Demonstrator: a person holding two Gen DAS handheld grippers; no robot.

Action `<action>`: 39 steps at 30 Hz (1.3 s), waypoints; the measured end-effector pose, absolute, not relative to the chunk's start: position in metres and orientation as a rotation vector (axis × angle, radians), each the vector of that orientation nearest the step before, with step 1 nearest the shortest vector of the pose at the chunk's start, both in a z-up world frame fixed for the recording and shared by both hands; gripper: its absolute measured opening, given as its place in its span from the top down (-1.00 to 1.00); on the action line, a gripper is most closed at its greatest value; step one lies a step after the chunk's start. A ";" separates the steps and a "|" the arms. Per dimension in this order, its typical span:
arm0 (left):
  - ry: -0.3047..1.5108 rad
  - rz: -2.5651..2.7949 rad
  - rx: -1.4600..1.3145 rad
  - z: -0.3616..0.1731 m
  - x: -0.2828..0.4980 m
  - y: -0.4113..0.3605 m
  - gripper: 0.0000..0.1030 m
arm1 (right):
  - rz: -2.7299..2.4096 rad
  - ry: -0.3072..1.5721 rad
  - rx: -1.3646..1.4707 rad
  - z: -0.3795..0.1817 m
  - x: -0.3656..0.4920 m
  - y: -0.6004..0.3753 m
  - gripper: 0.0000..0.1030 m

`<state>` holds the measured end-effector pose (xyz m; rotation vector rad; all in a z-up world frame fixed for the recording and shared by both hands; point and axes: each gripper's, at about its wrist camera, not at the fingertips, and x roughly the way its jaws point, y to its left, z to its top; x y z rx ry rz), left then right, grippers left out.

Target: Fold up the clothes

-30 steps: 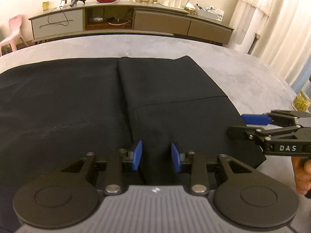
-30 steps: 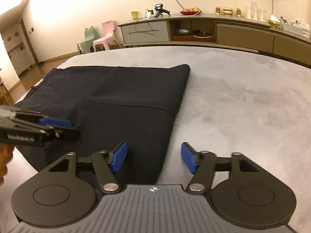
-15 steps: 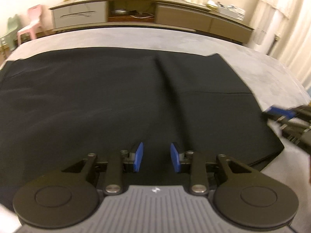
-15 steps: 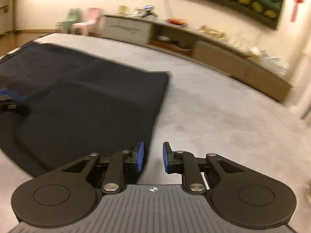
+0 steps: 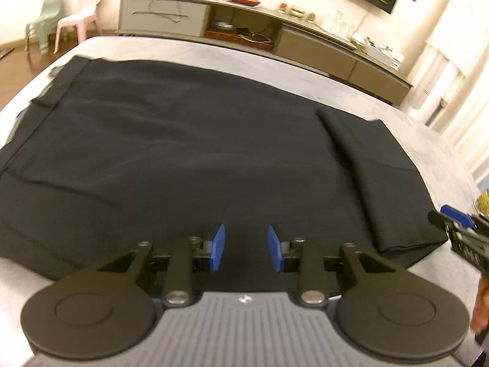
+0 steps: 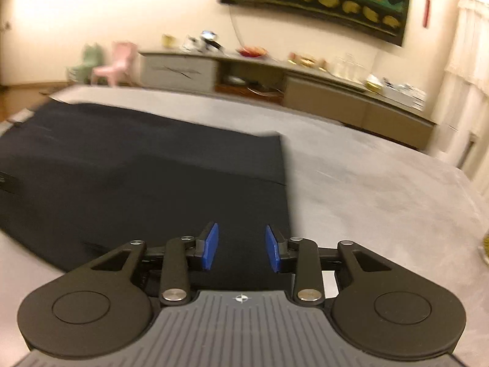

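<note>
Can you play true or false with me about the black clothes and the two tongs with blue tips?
1. The black garment lies spread on the grey table. True.
2. The left tongs are squeezing the cloth. False: they are open with nothing between the tips.
3. The right tongs are open. True.
4. The garment is red. False: it is black.
5. A pink chair stands on the table. False: it stands on the floor by the wall.

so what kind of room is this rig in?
Most likely a home living room. A long low sideboard against the wall carries a fruit dish and glassware, small plastic kids' chairs stand in the corner, and curtains hang at right. The black garment lies on a grey table.
</note>
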<state>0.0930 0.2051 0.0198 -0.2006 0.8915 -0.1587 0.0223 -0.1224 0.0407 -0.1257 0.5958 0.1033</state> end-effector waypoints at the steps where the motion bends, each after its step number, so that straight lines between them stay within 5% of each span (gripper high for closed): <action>1: 0.873 -0.113 -0.234 0.023 0.091 0.222 0.37 | 0.164 0.577 -0.150 0.046 0.017 -0.100 0.10; 5: 0.742 0.134 -0.432 0.034 0.056 0.317 0.25 | 0.437 0.517 -0.309 0.051 0.017 0.016 -0.47; 12: 0.706 0.302 -0.840 0.009 0.017 0.435 0.16 | 0.777 0.452 -0.582 0.033 0.037 0.195 -0.55; 15: 0.733 0.236 -0.834 0.003 0.024 0.426 0.07 | 0.808 0.466 -0.601 0.025 0.054 0.222 -0.24; 17: 0.748 0.198 -0.823 0.000 0.028 0.418 -0.05 | 0.812 0.479 -0.564 0.027 0.062 0.223 0.71; 22: 0.720 0.120 -0.819 -0.009 0.032 0.399 -0.61 | 0.821 0.510 -0.471 0.031 0.082 0.225 0.87; 27: 0.669 0.061 -0.846 -0.016 0.046 0.392 -0.72 | 0.828 0.540 -0.378 0.035 0.101 0.228 0.90; 29: 0.662 0.099 -0.859 -0.023 0.058 0.392 -0.23 | 0.834 0.550 -0.348 0.036 0.108 0.227 0.90; 30: 0.676 0.136 -0.858 -0.028 0.064 0.391 0.63 | 0.846 0.556 -0.342 0.035 0.109 0.223 0.90; 34: 0.724 0.281 -0.842 -0.029 0.072 0.384 0.75 | 0.900 0.628 -0.261 0.044 0.132 0.197 0.78; 37: 0.671 0.314 -0.735 -0.002 0.073 0.363 0.77 | 0.926 0.674 -0.186 0.053 0.151 0.174 0.30; 39: 0.639 0.328 -0.662 0.008 0.076 0.346 0.78 | 0.866 0.672 -0.088 0.072 0.175 0.144 0.29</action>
